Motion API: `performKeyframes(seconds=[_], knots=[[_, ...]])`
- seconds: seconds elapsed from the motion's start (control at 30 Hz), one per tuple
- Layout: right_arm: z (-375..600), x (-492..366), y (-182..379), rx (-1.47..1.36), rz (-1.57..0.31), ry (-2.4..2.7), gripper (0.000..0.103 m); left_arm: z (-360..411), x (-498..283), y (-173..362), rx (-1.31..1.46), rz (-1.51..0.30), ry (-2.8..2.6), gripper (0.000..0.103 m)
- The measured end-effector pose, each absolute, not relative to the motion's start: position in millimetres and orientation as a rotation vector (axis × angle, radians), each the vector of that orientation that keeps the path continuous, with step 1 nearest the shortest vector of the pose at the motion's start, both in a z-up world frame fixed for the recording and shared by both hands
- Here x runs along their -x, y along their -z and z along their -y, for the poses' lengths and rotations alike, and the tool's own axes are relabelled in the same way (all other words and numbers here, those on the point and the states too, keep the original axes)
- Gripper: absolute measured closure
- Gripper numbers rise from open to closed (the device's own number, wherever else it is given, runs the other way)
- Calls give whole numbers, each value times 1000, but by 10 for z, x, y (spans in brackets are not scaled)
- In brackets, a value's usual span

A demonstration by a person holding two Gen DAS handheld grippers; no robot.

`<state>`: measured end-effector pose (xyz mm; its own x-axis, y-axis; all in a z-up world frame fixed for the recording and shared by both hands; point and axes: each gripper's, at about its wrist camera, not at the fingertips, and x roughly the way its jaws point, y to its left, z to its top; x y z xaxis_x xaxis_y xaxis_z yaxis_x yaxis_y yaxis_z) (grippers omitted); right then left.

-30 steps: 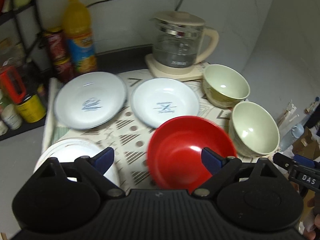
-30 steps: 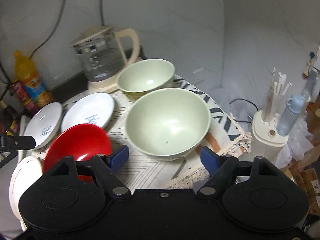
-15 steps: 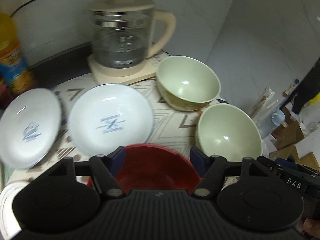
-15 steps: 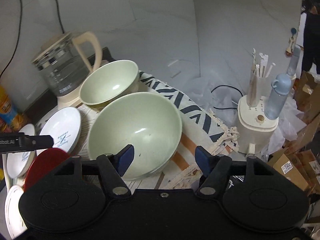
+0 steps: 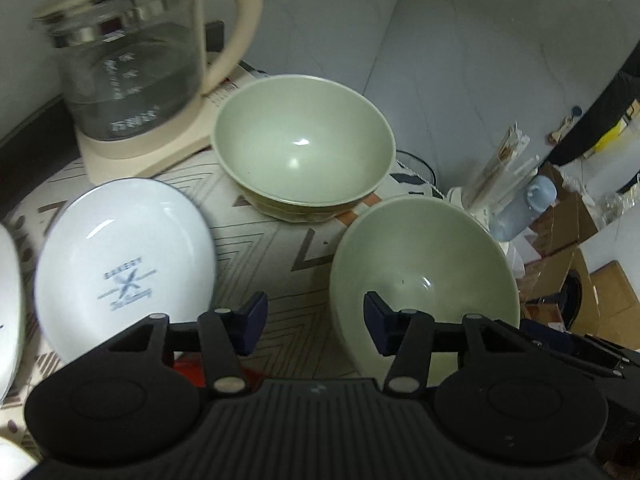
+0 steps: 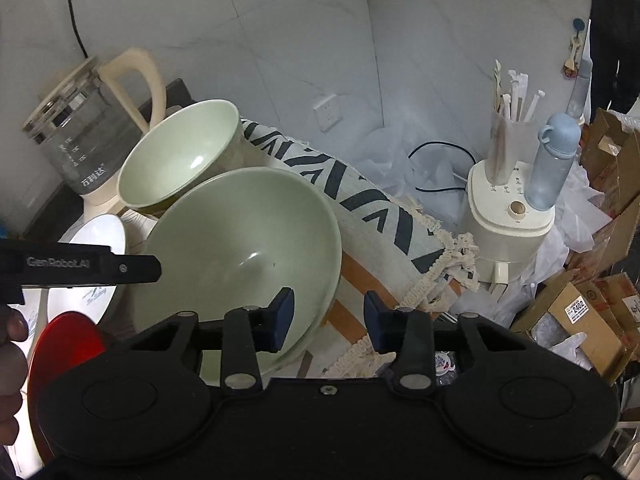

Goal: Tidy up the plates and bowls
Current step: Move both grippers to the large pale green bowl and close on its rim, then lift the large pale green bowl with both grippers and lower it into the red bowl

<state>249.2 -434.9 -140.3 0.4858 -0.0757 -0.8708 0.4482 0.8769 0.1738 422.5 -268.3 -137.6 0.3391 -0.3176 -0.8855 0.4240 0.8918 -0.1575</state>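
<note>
Two pale green bowls stand on the patterned cloth: a near one [image 5: 424, 276] [image 6: 240, 264] and a far one [image 5: 304, 148] [image 6: 180, 156] by the kettle. My left gripper [image 5: 314, 320] is open, its right finger over the near bowl's left rim, its left finger on the cloth side. My right gripper [image 6: 326, 320] is open, its left finger over the near bowl's right rim. A white plate [image 5: 124, 268] [image 6: 92, 272] lies left of the bowls. A red bowl [image 6: 66, 348] sits low at the left, mostly hidden under the left gripper.
A glass kettle [image 5: 132, 72] on a cream base stands at the back. Off the table's right edge stand a cream appliance [image 6: 512, 216] with a blue bottle [image 6: 552, 164] and straws, and cardboard boxes [image 6: 588, 312]. A second white plate edge [image 5: 8, 300] shows far left.
Both grippers moved forward and right toward the near green bowl, jaws narrowing somewhat. The red bowl slid out of the left wrist view beneath the gripper.
</note>
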Motion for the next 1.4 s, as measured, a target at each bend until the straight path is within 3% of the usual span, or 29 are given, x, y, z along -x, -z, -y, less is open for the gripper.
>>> performKeyframes(seconds=[0.1, 0.17, 0.27, 0.33, 0.63, 1.4], knots=[[4350, -2545, 1455, -420, -1025, 332, 68, 2763, -4292, 1446, -121, -1142, 492, 58], [4351, -2564, 1506, -409, -1040, 341, 75, 2804, -4336, 1503, -121, -1159, 507, 76], [4377, -2562, 1592, -429, -1039, 330, 88, 2854, -4385, 1614, -107, -1199, 533, 91], [4357, -2582, 1586, -417, -1045, 338, 88, 2878, -4397, 1685, -98, -1223, 531, 96], [4330, -2565, 1336, -413, -991, 308, 88, 2826, -4338, 1577, -64, -1206, 516, 97], [3973, -2792, 632, -264, -918, -76, 86, 2177, -3822, 696, 146, -1060, 250, 96]])
